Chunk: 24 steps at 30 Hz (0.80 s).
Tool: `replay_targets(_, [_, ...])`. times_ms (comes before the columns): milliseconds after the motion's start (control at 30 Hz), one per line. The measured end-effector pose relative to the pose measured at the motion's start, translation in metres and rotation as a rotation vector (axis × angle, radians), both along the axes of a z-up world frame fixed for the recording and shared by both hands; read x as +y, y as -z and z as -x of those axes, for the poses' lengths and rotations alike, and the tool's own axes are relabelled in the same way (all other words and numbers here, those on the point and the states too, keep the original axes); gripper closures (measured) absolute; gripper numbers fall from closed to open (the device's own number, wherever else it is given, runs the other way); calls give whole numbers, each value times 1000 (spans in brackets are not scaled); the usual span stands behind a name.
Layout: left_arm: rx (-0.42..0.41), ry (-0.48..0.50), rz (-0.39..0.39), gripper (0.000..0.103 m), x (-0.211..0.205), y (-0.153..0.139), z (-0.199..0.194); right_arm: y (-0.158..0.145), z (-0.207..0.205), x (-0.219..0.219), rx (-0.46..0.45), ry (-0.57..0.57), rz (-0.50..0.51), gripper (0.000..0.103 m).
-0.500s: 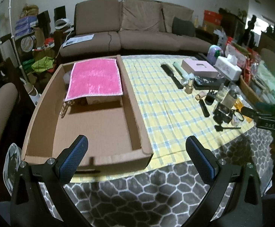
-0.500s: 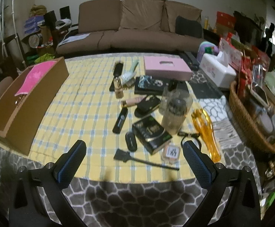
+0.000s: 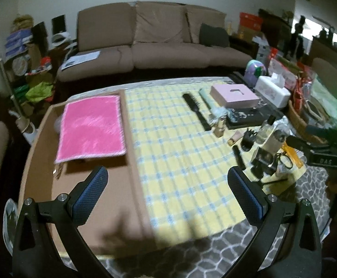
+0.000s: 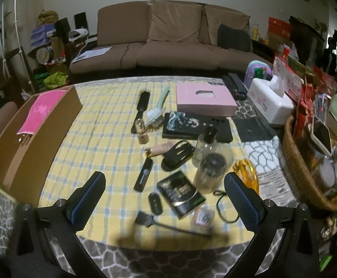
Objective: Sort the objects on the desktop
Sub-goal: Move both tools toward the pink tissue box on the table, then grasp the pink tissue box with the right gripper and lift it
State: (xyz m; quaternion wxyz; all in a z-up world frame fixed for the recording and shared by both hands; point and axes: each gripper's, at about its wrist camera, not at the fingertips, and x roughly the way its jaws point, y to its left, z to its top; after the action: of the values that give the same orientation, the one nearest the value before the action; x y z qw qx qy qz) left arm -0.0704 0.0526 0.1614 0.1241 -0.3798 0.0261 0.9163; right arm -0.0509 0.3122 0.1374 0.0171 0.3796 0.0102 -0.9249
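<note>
Pink cloth (image 3: 90, 128) hides the cardboard box's (image 3: 131, 139) back; both claws (image 3: 168, 200) (image 4: 165, 199) gape, holding nothing.

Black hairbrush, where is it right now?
Right wrist view: the black hairbrush lies centre-table on the yellow checked cloth, left of the pink box.

A table (image 4: 11, 210) under a yellow checked cloth (image 4: 103, 139) carries a cardboard box (image 4: 36, 136), pink box (image 4: 204, 100), hairbrush (image 4: 141, 105) and clear bottle (image 4: 211, 166).
</note>
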Motion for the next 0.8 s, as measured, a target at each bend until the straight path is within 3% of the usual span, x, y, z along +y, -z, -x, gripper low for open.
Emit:
replay_targets(367, [-41,179,1,0,88,2,123,-19,91,94,-37,46,186,0])
replay_targets(667, [-98,280,70,0,165,37,232,10,185,145,-116,30,140,0])
replay_targets(800, [-147,335,91,0,196,61,271,26,215,164,-136,33,169,0])
